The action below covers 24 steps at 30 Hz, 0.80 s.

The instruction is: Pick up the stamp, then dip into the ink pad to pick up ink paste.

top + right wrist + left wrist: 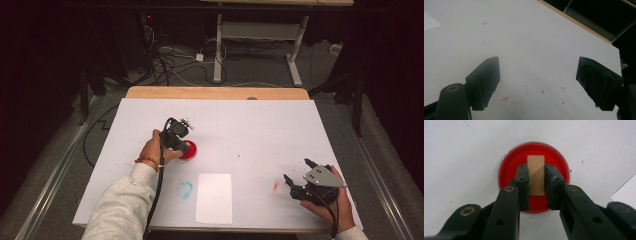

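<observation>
My left gripper (pixel 536 173) hangs over a round red dish (pixel 509 167) on the white table sheet (pixel 260 125), its jaws drawn in narrow and clamped on a small wooden block (pixel 535 162) that stands in the red of the dish, one black pad pressed against each long side. In the high view, the dish (pixel 191 150) peeks out from just under that gripper (pixel 181 136), which my left hand (pixel 152 149) holds from the near side. A sheet of white paper (pixel 214 197) lies near the dish, toward my edge of the table, with a faint blue smudge (pixel 185 189) just beside the paper on the side below the dish. My right gripper (pixel 296 171) rests well apart from the dish, at the far right of the sheet, its jaws spread wide with nothing between them; in its own view the two pads (pixel 485 80) frame bare white surface flecked with small red spots (pixel 542 91). A red smear (pixel 275 186) marks the sheet between the paper and that gripper.
</observation>
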Motion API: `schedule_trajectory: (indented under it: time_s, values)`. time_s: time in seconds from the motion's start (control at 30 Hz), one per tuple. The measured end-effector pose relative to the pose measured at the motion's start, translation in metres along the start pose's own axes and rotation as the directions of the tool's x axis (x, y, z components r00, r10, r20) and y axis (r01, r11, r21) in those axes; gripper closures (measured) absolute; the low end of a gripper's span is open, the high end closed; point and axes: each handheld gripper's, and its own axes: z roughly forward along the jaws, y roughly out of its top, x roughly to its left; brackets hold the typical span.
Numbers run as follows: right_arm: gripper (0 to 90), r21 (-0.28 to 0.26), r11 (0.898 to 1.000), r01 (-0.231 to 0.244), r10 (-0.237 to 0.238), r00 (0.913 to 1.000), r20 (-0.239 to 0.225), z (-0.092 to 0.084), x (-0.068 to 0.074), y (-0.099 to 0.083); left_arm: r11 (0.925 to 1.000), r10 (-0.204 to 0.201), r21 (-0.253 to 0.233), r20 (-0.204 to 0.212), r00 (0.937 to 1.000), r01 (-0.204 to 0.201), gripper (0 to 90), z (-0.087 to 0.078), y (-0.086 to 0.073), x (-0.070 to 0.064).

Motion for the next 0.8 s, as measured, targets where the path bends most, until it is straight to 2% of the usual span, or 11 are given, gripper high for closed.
schedule_trajectory:
  time_s: [0.2,0.37,0.47,0.67,0.8]
  values:
    - [19.6,-0.008,1.000,-0.002,0.002,1.0000,-0.001,-0.002,0.000,0.001,1.0000,0.006,0.001,-0.020,0.9998,-0.006,74.0,0.000,0.000,-0.003]
    - [19.6,-0.009,1.000,-0.001,0.001,1.0000,0.001,-0.003,-0.001,0.001,0.9999,0.005,-0.012,-0.002,1.0000,-0.005,74.0,-0.001,-0.001,0.000]
    - [19.6,-0.010,1.000,-0.003,0.003,1.0000,0.000,-0.003,-0.001,0.000,0.9996,0.011,-0.024,-0.007,0.9999,-0.011,74.1,-0.004,-0.003,-0.001]
    - [19.6,-0.014,1.000,-0.001,0.001,1.0000,0.001,-0.005,0.000,0.000,0.9957,0.005,-0.093,-0.009,0.9999,-0.006,74.1,-0.020,-0.014,0.003]
    - [19.6,-0.016,1.000,-0.001,0.001,1.0000,0.006,-0.007,-0.001,0.000,0.9880,-0.006,-0.154,0.004,1.0000,0.007,74.1,-0.031,-0.025,0.005]
